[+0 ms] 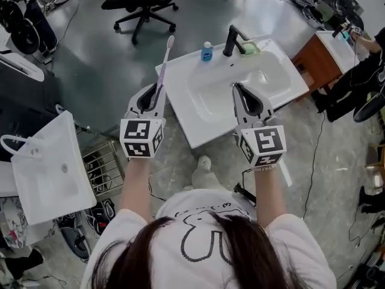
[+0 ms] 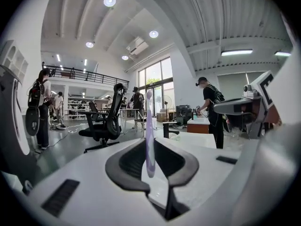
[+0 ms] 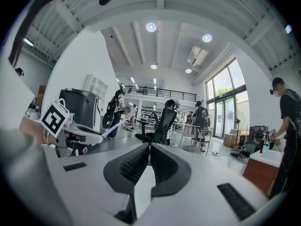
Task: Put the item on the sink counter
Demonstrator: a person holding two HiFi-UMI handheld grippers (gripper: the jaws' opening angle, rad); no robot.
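Left hand-held gripper (image 1: 157, 89) pinches the toothbrush (image 1: 164, 62) handle, brush head pointing away.

Setting: open-plan lab hall | Overhead: high ceiling with round lights (image 2: 109, 1), railed mezzanine (image 2: 80, 74), tall windows (image 2: 155, 79) | Floor: grey, with loose cables (image 1: 313, 161), office chair (image 1: 144, 5) | Fixtures: freestanding sink counter (image 1: 180, 101) and detached spare basin (image 1: 48, 173) amid open floor | Occupants: several standing people (image 2: 211, 102), one at another basin stand
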